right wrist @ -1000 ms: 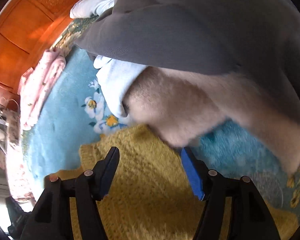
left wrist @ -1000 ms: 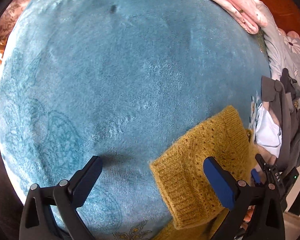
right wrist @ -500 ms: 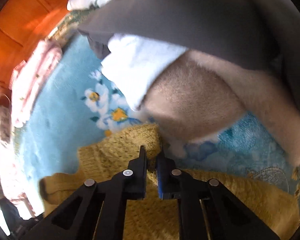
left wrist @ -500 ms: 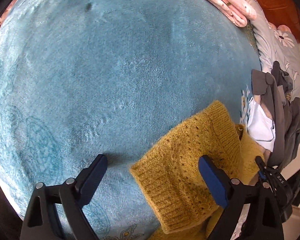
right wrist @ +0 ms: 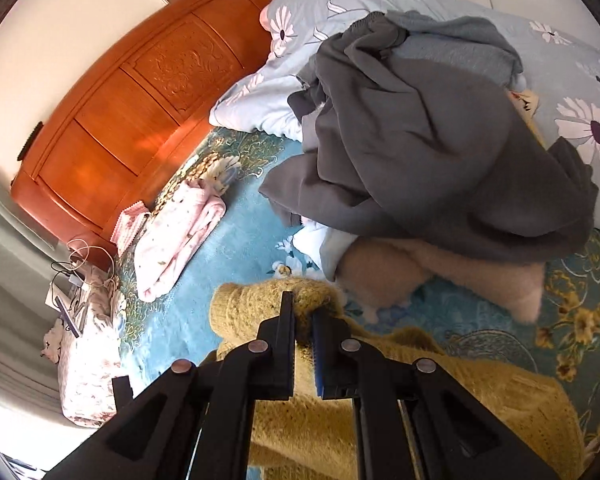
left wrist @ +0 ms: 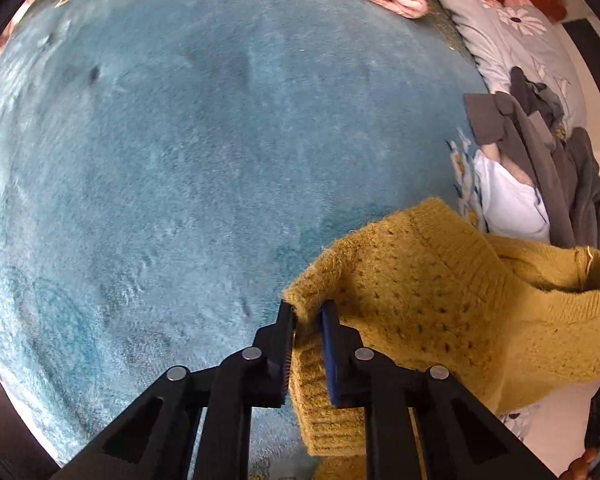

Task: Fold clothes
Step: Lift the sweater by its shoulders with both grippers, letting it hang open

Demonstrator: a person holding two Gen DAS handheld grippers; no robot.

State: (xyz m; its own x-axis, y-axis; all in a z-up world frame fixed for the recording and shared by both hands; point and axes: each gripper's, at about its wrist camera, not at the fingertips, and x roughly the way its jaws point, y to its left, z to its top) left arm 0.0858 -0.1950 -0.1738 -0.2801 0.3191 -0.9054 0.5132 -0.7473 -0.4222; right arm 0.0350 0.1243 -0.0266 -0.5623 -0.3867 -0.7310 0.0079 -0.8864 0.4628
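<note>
A mustard-yellow knitted sweater (left wrist: 440, 300) is lifted off the teal plush bedspread (left wrist: 200, 160). My left gripper (left wrist: 306, 320) is shut on a folded edge of it, near a ribbed cuff that hangs down. My right gripper (right wrist: 303, 320) is shut on another edge of the same sweater (right wrist: 440, 392), which sags between and below the two grippers. The rest of the sweater's body is hidden below both views.
A pile of grey, white and tan clothes (right wrist: 420, 152) lies just beyond the sweater, also at the right in the left wrist view (left wrist: 540, 168). A folded pink garment (right wrist: 176, 240) lies near the wooden headboard (right wrist: 140, 104). A floral grey pillow (right wrist: 560, 92) sits behind the pile.
Both grippers have closed on the yellow sweater, the right first and then the left, and raised it off the bedspread. The right view has tilted up to show the headboard.
</note>
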